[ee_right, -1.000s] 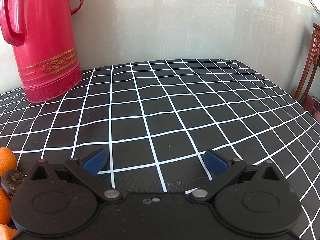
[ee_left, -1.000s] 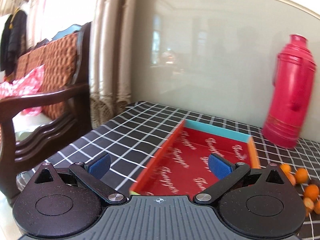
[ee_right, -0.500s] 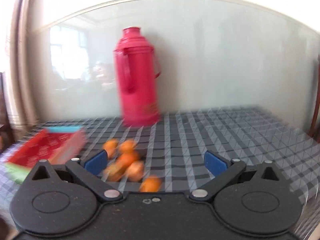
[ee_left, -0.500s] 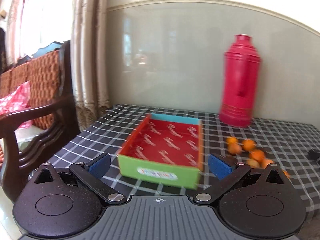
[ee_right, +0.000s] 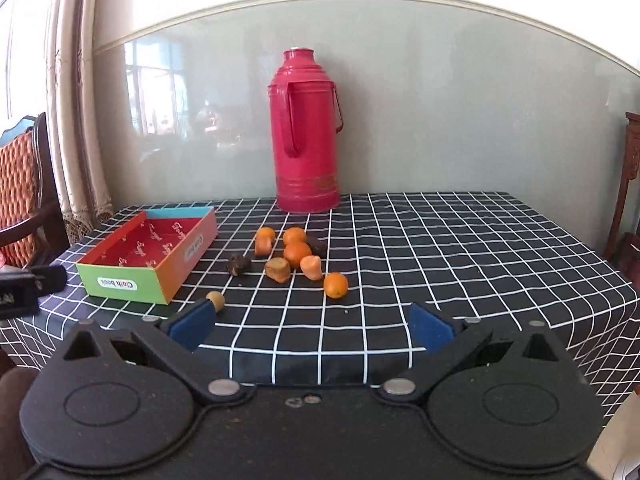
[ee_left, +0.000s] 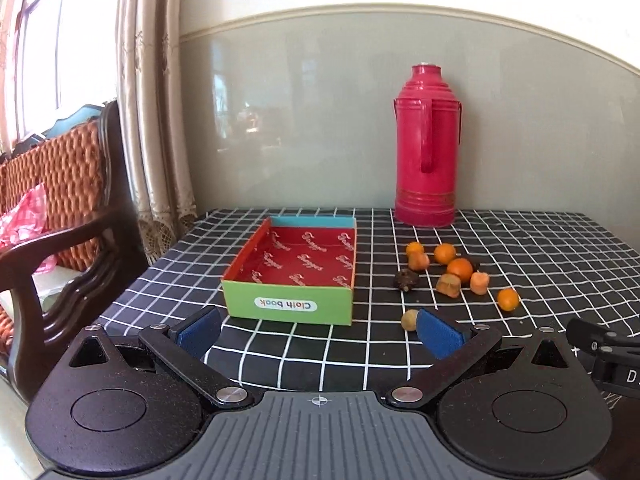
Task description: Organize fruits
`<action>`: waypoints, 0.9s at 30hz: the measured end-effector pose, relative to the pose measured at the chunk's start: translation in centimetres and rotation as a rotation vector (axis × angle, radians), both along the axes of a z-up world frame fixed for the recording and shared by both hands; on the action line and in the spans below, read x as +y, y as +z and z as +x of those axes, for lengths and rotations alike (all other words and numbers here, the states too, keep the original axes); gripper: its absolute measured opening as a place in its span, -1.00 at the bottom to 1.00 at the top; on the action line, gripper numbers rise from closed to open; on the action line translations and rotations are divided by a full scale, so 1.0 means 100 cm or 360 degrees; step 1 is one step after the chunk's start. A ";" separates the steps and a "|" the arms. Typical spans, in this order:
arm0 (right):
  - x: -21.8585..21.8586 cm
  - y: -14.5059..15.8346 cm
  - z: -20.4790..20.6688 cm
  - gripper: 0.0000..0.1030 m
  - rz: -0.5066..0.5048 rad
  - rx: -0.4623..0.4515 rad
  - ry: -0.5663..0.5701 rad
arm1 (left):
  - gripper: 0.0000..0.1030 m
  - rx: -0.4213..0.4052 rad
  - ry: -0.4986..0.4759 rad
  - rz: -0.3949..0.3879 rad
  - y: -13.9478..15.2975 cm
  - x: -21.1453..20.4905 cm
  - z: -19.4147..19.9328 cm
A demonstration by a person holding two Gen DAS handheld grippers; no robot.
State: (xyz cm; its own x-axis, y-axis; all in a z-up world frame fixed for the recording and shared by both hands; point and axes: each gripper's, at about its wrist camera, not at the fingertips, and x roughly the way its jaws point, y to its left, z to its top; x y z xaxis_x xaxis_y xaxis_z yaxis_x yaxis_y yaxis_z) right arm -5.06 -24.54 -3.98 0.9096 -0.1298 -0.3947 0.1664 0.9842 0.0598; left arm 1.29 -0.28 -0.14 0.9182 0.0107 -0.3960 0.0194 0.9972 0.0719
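Filling the bottom of each wrist view, the left hand-held gripper (ee_left: 318, 332) and the right hand-held gripper (ee_right: 312, 325) are seen with blue pads spread wide and nothing held between them; both are judged to be held back from the near edge of the tabletop (ee_right: 460, 248), so that the whole scatter can be surveyed before a first pick is made.

Nearest to the grippers, low in the centre of the frame, a small tan round fruit (ee_right: 216, 300) lies alone, just beside the tip of a pad in both views, though only by line of sight. Left of centre, the open cardboard box (ee_left: 289, 300) is set with its green "Cloth book" end facing the cameras; its red printed floor is bare, so it is judged to be the place meant for the fruit, with no piece yet put in.

Right of the box, around mid-frame, the remaining fruit is strewn in a loose cluster: glossy round oranges (ee_right: 297, 253), one orange (ee_right: 335, 285) apart at the lower right, duller orange lumps (ee_right: 277, 269) with flattened faces, and a dark wrinkled piece (ee_right: 239, 264) nearest the box.

Farthest back, in the upper centre, a red thermos (ee_right: 307, 136) stands upright against the wall.
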 end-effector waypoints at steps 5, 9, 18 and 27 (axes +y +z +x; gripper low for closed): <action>0.000 -0.003 0.006 0.89 0.0014 0.0064 -0.0056 | 1.00 0.0030 0.0009 -0.0009 -0.008 -0.002 0.001; 0.004 0.000 0.005 0.89 0.0007 0.0063 -0.0074 | 1.00 0.0070 0.0000 -0.0031 -0.012 -0.001 0.005; 0.015 0.002 0.007 0.89 -0.0054 0.0069 -0.0074 | 1.00 0.0109 0.0031 -0.0090 -0.016 0.008 0.012; 0.021 0.005 0.009 0.89 -0.0069 0.0068 -0.0045 | 1.00 0.0118 0.0047 -0.0093 -0.016 0.011 0.014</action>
State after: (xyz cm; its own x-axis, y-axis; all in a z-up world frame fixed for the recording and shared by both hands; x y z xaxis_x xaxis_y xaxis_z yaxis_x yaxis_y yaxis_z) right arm -4.12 -22.43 -3.44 0.8877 -0.1732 -0.4265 0.1957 0.9806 0.0091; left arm 2.69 0.82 -1.76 0.8859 0.0123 -0.4636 -0.0069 0.9999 0.0133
